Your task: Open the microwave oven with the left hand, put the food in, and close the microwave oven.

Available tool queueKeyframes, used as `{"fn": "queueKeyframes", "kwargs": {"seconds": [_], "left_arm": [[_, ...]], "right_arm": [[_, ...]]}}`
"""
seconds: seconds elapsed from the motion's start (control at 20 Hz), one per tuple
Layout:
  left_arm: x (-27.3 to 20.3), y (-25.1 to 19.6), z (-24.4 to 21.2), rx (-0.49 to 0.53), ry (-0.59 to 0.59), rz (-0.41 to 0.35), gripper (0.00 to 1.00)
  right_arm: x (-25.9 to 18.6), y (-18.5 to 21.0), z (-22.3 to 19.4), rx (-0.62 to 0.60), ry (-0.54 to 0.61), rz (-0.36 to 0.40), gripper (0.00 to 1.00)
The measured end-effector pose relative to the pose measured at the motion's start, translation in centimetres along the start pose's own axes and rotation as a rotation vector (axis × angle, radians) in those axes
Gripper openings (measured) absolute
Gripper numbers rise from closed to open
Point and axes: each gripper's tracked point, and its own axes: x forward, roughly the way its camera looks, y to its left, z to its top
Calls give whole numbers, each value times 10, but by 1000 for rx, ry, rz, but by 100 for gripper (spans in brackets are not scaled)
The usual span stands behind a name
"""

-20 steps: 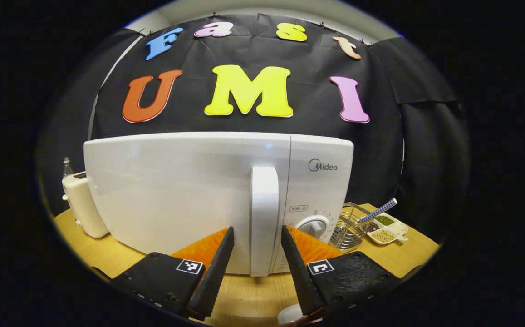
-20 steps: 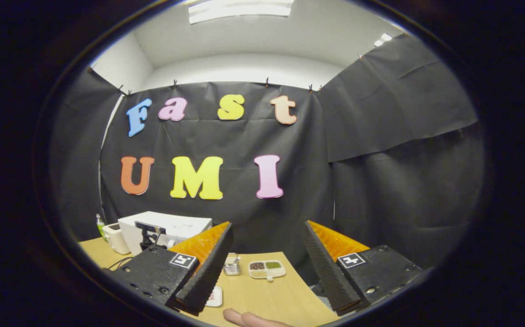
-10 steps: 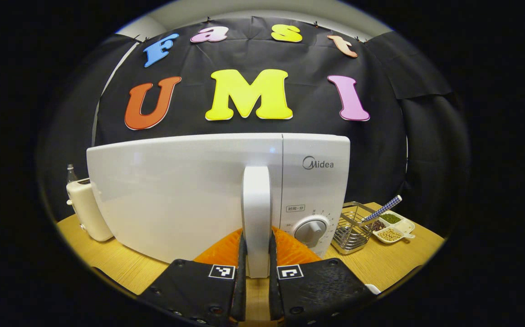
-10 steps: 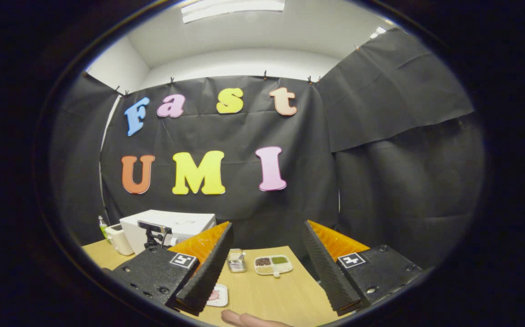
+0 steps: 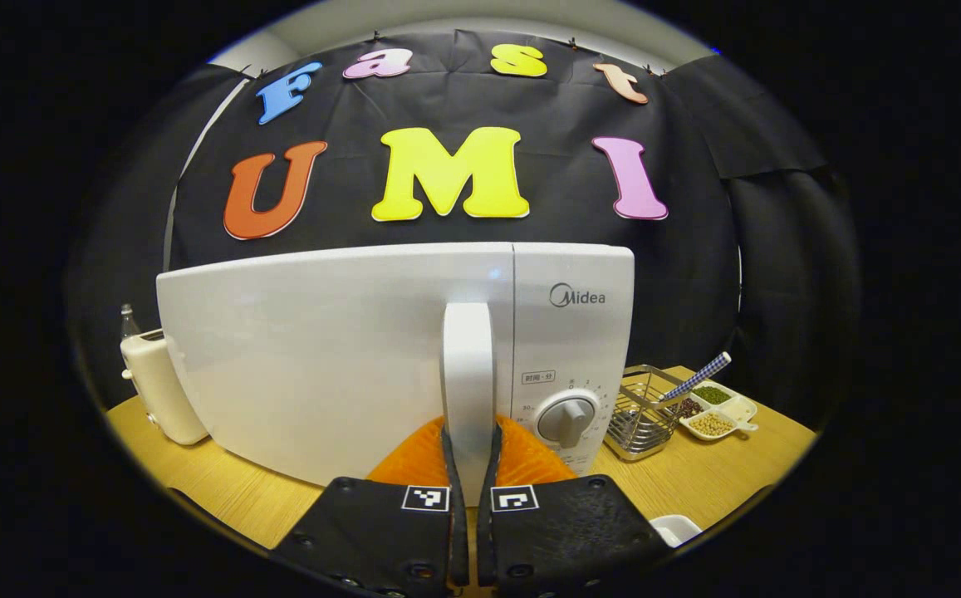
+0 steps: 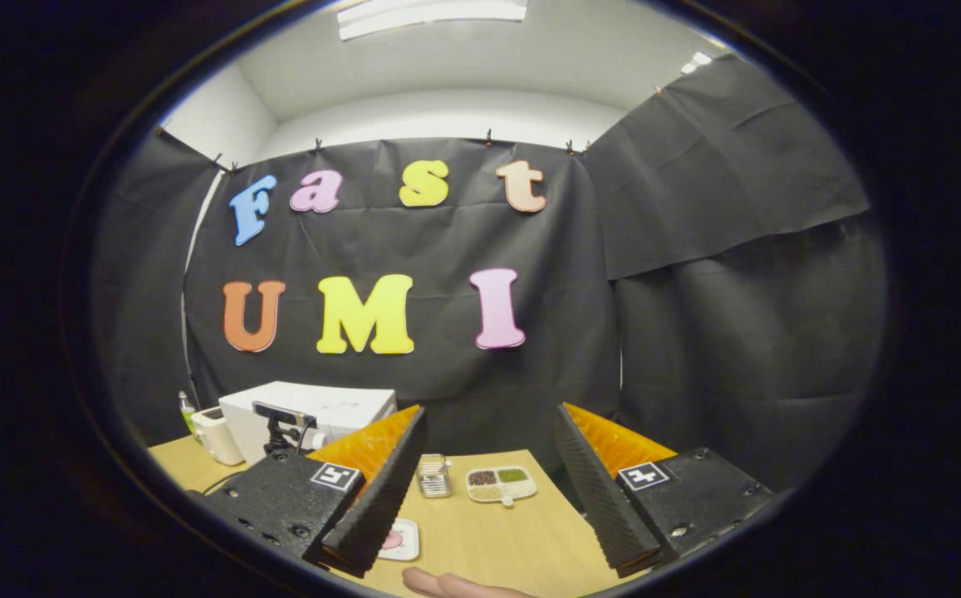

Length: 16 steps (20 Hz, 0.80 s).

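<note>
In the left gripper view the white microwave oven (image 5: pixel 364 349) spans the middle of the frame on the wooden table (image 5: pixel 223 490), its door closed. The left gripper (image 5: pixel 468 498) at bottom centre has both fingers pressed on the lower end of the upright door handle (image 5: pixel 468 374). A cream toaster (image 5: pixel 156 386) stands at the oven's left; right of the oven sit a wire basket (image 5: pixel 642 415) and a divided dish of beans (image 5: pixel 717 415).

In the right gripper view the right gripper (image 6: pixel 488 490) holds its fingers wide apart over the table, grasping nothing. At lower centre, beside its left-hand finger, a small white plate of food (image 6: pixel 401 540) lies on the wood. A fingertip (image 6: pixel 438 583) shows at the bottom edge.
</note>
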Motion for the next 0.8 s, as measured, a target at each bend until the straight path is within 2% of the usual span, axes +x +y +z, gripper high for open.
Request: {"fn": "queueKeyframes", "kwargs": {"seconds": [0.05, 0.1, 0.15, 0.2, 0.25, 0.3, 0.35, 0.5, 0.55, 0.8], "left_arm": [[-1, 0, 0, 2, 3, 0, 4], [-2, 0, 2, 6, -5, 2, 4], [-4, 1, 1, 7, 0, 7, 4], [-13, 1, -1, -11, -1, 17, 4], [-21, 2, 0, 7, -21, 19, 4], [-29, 4, -3, 29, -29, 3, 4], [-40, 4, 1, 27, -58, -23, 4], [-72, 9, -10, -47, -9, -99, 4], [-85, 13, -13, -42, 15, -120, 4], [-141, 43, -20, -35, 49, -156, 4]], "right_arm": [[-1, 0, -1, 3, 4, 2, 91], [-1, 0, -2, 4, 9, 1, 98], [-1, -2, -3, 3, 11, -2, 91], [-1, -3, -4, 3, 14, -6, 91], [-1, -4, -5, 4, 18, -5, 98], [-2, -3, -6, 6, 21, -3, 91], [-4, -3, -6, 10, 23, -4, 91], [-8, 1, -6, 19, 24, -4, 91], [-10, 5, -7, 22, 29, 0, 91], [-32, 31, -5, -11, 22, 39, 91]]}}
